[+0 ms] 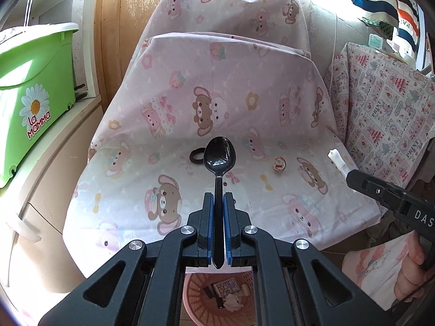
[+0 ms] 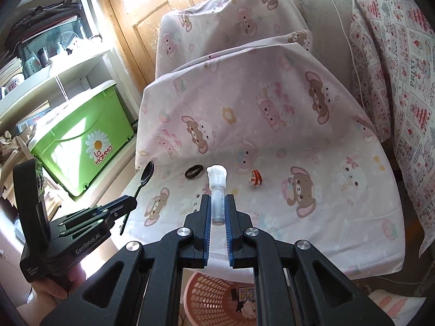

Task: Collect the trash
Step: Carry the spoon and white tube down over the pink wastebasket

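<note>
Two pieces of trash are clamped: your left hand-held gripper (image 1: 218, 206) holds the black spoon (image 1: 219, 157), the right hand-held gripper (image 2: 218, 206) the white tube (image 2: 217, 190), both above the pink basket (image 2: 206, 298), ready for dropping.

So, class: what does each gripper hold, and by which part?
Left gripper: black plastic spoon, by its handle. Right gripper: small white tube, by its lower barrel.

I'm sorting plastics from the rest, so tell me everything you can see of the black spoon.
The glossy black plastic spoon is one piece: an oval bowl catching window glare and a slim handle. The left tool is shut on the handle, pads pressing both sides, bowl pointing forward and away. It hangs above the pink bear-print cloth, touching nothing else, with the pink perforated basket below the tool.
</note>
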`<state>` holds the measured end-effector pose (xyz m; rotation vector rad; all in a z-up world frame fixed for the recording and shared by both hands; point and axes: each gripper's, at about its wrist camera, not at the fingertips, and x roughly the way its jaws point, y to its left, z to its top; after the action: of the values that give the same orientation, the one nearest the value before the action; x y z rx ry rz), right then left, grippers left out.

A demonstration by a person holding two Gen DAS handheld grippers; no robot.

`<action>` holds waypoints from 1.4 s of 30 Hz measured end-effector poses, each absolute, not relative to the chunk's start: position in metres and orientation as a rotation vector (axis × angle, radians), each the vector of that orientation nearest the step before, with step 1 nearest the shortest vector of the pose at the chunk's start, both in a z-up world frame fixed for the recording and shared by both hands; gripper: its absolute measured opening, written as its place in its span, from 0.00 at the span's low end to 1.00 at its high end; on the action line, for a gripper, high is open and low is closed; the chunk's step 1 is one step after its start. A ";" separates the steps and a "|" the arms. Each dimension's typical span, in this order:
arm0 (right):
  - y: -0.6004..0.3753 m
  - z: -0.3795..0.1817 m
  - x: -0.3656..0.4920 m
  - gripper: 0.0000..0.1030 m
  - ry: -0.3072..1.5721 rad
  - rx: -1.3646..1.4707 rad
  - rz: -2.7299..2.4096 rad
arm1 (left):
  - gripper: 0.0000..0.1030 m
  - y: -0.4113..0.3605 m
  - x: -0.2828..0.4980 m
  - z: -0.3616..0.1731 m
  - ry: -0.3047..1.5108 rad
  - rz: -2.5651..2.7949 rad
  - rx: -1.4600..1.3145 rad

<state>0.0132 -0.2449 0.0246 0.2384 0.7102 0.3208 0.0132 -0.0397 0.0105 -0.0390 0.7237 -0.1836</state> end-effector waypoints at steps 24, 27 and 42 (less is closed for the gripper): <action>-0.197 -0.038 -0.024 0.10 0.974 0.136 0.369 | 0.06 -0.065 -0.037 -0.020 0.884 -0.392 0.128; -0.192 -0.043 -0.026 0.10 0.999 0.117 0.386 | 0.06 -0.066 -0.040 -0.029 0.913 -0.373 0.177; -0.179 -0.113 -0.020 0.10 1.220 0.026 0.317 | 0.06 -0.068 -0.037 -0.068 1.086 -0.415 0.124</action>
<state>-0.0204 -0.1794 -0.1134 0.0256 1.2202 0.3173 -0.0370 -0.0676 -0.0683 0.1240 1.0861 -0.4147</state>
